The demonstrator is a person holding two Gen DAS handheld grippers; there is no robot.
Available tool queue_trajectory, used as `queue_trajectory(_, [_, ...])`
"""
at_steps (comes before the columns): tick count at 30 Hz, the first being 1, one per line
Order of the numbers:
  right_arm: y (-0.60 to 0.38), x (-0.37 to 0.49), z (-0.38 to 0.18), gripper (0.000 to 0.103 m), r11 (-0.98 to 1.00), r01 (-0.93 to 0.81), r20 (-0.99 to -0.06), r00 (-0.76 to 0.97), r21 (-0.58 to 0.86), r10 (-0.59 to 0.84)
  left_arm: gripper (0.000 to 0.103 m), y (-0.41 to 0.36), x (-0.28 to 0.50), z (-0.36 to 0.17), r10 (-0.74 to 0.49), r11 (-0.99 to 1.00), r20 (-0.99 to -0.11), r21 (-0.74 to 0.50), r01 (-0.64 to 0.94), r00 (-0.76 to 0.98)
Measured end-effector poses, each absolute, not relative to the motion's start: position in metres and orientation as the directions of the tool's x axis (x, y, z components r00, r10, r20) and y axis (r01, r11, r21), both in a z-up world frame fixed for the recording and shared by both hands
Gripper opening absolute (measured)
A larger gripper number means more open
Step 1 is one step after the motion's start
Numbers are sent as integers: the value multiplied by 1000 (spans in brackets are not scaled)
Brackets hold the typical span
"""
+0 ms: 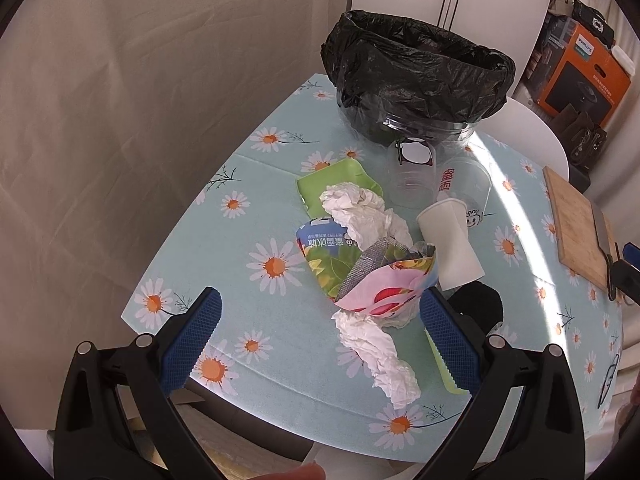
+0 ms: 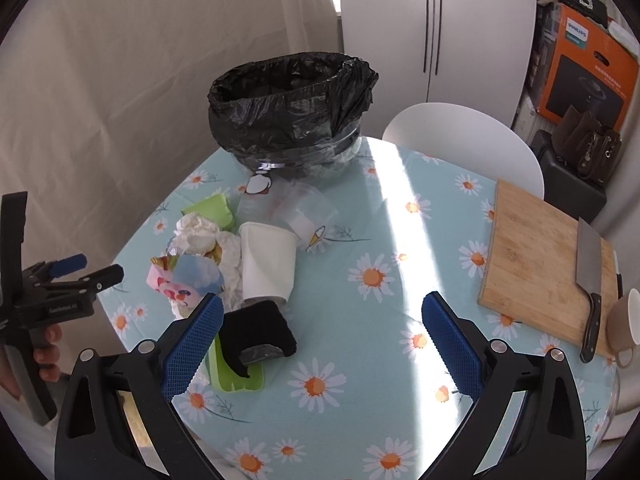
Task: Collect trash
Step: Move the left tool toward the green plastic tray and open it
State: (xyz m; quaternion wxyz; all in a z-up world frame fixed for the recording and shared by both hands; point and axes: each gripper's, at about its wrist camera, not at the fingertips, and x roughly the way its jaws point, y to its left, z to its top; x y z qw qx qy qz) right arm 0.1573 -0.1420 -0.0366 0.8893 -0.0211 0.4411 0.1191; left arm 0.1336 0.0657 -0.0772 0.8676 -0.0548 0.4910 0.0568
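A pile of trash lies on the daisy tablecloth [image 1: 208,264]: crumpled white tissues [image 1: 360,208] [image 1: 380,356], colourful wrappers [image 1: 332,256] [image 1: 384,288], a green wrapper [image 1: 332,180], a white paper cup [image 1: 448,236] [image 2: 266,258] on its side, clear plastic cups [image 1: 412,172] [image 2: 304,208], and a black crumpled piece [image 2: 256,328] on a green tray [image 2: 236,376]. A bin lined with a black bag [image 1: 416,72] [image 2: 288,108] stands at the far side. My left gripper [image 1: 320,340] hovers open over the near tissue. My right gripper [image 2: 322,344] is open above bare cloth, right of the pile.
A bamboo cutting board [image 2: 536,264] [image 1: 576,220] with a cleaver [image 2: 588,276] lies at the right, a beige mug [image 2: 624,324] beside it. A white chair [image 2: 464,136] stands behind the table. A curtain hangs at the left; boxes and bags are stacked at the far right.
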Motion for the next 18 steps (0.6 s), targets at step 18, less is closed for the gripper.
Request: queue_trajectory(18, [-124, 250, -74, 95, 949, -298, -841, 485, 101, 241, 97, 67, 223, -98, 58, 996, -892, 24, -80, 448])
